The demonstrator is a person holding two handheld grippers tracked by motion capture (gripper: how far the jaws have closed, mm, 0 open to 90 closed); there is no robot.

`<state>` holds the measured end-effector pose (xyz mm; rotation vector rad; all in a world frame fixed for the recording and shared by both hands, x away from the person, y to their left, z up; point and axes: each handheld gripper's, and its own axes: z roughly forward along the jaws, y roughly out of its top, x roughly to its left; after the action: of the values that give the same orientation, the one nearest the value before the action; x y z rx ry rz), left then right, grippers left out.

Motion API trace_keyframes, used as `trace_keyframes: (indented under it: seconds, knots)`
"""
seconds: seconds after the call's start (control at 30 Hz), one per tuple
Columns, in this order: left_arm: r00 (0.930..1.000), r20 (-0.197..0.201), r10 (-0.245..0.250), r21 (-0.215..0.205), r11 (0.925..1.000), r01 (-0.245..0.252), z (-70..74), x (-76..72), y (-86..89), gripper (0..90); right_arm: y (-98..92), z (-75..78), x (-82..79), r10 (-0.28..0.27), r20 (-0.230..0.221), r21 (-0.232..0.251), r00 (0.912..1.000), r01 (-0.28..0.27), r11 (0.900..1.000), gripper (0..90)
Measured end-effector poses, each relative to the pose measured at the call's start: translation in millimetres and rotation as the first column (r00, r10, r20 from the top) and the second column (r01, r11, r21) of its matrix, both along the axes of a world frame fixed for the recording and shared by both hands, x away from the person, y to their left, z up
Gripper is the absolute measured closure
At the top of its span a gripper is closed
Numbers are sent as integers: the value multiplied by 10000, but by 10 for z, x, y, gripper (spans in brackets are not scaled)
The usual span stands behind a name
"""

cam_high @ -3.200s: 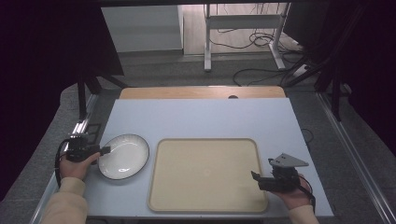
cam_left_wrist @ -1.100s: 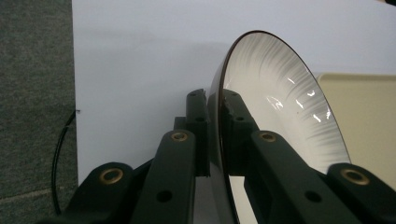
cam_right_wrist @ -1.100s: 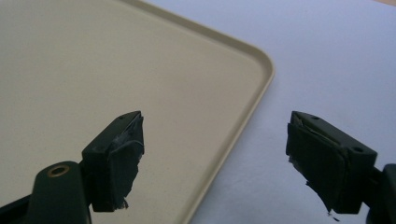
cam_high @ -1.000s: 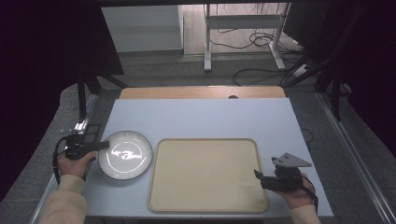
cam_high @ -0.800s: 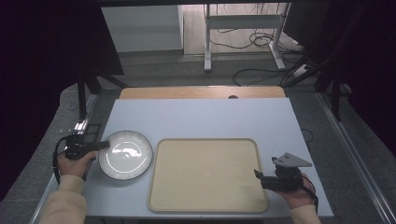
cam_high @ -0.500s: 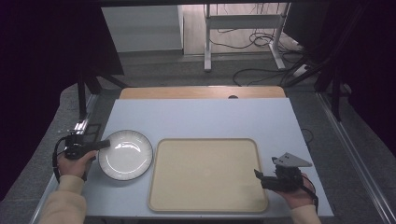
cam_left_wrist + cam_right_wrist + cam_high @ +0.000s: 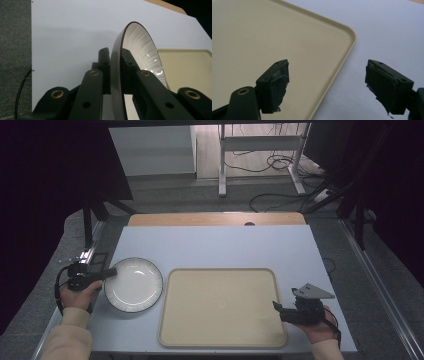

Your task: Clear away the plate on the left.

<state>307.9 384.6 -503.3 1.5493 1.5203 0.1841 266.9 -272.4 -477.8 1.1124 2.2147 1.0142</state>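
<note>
left gripper view shows hand-held gripper [image 7: 115,58] clamping plate [image 7: 140,47] rim, seemingly lifted; right one [image 7: 327,83] wide.

- In the left gripper view, the round white ridged plate [image 7: 140,50] ran off the bottom edge, its lower rim hidden between the black jaws of the left hand-held gripper [image 7: 115,63].
- The flat beige plastic tray [image 7: 274,37] was cut off at the top and left edges of the right gripper view.
- In the high view, the right hand-held gripper [image 7: 278,307] was too small to show its jaws.
</note>
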Motion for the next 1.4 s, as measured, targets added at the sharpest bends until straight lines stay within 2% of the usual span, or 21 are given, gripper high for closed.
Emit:
trace_keyframes:
  seconds: [0.5, 0.87, 1.27, 1.4]
  knots:
    - [9977, 645, 228, -285, 9994, -210, 163, -76, 3, 809, 7, 8, 3, -7, 15, 22, 10000, 7, 10000, 196]
    - [9957, 925, -76, -446, 9989, 118, 269, -99, -91, 803, -1, -2, 6, -37, 0, 27, 10000, 37, 10000, 196]
    - [9910, 1322, -193, -963, 9948, 322, 370, -142, -139, 803, -6, -1, 10, -100, -13, 142, 9999, 100, 9998, 198]
    - [9893, 1426, -302, -1014, 9938, 449, 408, -156, -167, 803, 0, -2, 8, -101, -9, 110, 9999, 101, 9999, 198]
